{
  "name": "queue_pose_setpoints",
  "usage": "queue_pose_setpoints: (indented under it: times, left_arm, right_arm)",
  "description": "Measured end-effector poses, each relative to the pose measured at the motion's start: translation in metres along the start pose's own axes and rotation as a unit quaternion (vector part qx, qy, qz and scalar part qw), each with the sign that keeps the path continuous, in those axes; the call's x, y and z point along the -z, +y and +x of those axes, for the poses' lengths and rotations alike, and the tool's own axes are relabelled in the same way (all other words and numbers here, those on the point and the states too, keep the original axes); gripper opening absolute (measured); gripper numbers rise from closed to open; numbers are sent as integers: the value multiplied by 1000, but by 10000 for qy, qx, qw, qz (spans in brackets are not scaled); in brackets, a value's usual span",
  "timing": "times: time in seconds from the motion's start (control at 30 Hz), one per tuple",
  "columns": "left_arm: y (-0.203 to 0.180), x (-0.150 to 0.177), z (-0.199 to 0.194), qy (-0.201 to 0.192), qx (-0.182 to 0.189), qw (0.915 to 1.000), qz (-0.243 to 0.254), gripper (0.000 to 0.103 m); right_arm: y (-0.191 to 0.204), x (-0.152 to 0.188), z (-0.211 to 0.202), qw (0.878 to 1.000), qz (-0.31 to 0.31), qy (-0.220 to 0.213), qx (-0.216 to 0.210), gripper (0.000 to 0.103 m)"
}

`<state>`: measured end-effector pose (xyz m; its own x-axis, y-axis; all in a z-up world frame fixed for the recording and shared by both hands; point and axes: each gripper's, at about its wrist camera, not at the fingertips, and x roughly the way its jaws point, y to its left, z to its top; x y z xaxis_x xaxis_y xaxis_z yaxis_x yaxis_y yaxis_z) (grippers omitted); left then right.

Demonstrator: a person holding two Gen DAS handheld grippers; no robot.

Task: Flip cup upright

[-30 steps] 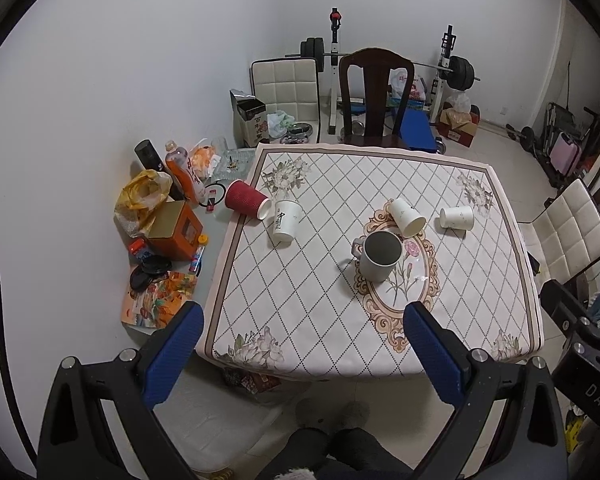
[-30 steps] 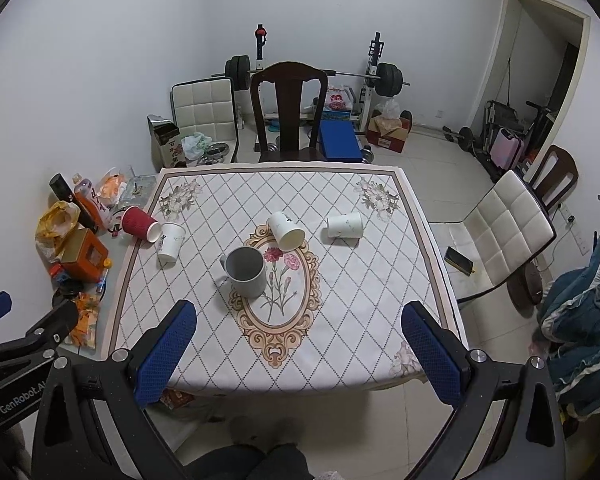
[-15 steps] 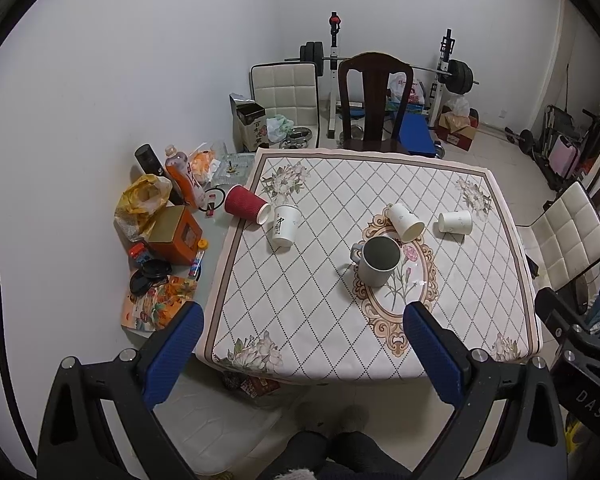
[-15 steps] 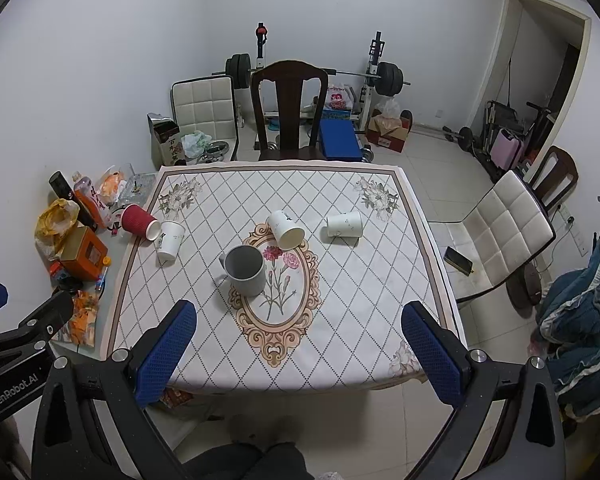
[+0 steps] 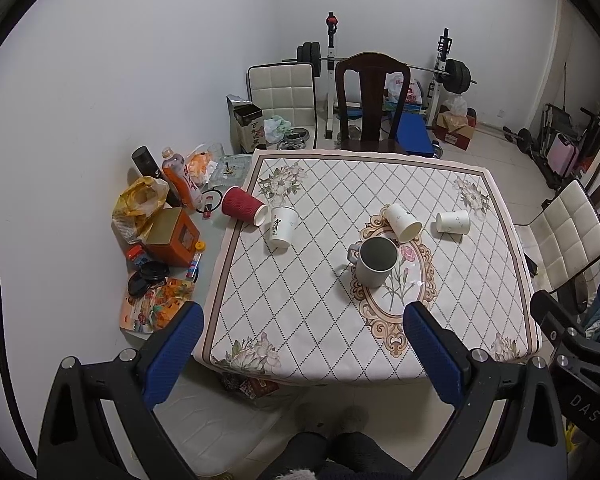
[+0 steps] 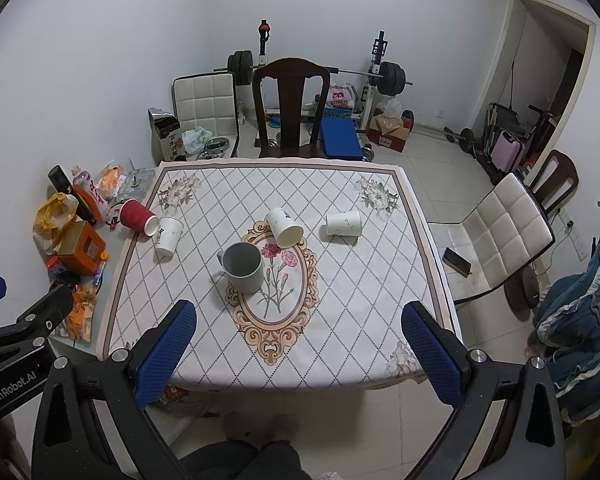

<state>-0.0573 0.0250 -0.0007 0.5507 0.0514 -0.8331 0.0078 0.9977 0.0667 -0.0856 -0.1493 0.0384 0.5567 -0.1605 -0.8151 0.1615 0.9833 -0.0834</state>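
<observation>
Several cups stand or lie on the patterned table [image 5: 300, 304] [image 6: 360, 300]. A grey mug [image 5: 375, 261] [image 6: 243, 267] stands upright near the middle. Two white paper cups lie on their sides behind it, one [image 5: 402, 221] [image 6: 285, 227] close to the mug, one [image 5: 453, 222] [image 6: 343, 223] further right. A red paper cup [image 5: 243, 210] [image 6: 138, 216] lies on its side at the left edge. A white cup [image 5: 282, 226] [image 6: 169, 235] beside it stands mouth up. My left gripper [image 5: 300, 344] and right gripper [image 6: 298, 344] are open, empty, held high in front of the table.
A dark wooden chair [image 5: 372, 104] stands behind the table and white padded chairs [image 6: 508, 236] at the right and back left. Bottles, bags and boxes [image 5: 160, 220] crowd a low surface left of the table. Weight equipment [image 6: 316, 68] lines the back wall.
Both grippers have drawn back a little and the table sits slightly smaller and lower in view. The cups have not moved and both grippers stay open.
</observation>
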Motion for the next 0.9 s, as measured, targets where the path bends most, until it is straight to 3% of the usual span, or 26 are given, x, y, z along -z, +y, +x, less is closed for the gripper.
queue_pose_setpoints:
  times: [0.9]
  left_arm:
    - [-12, 0, -5, 3, 72, 10000, 53, 102]
  right_arm:
    - [-6, 9, 4, 9999, -83, 52, -61, 103]
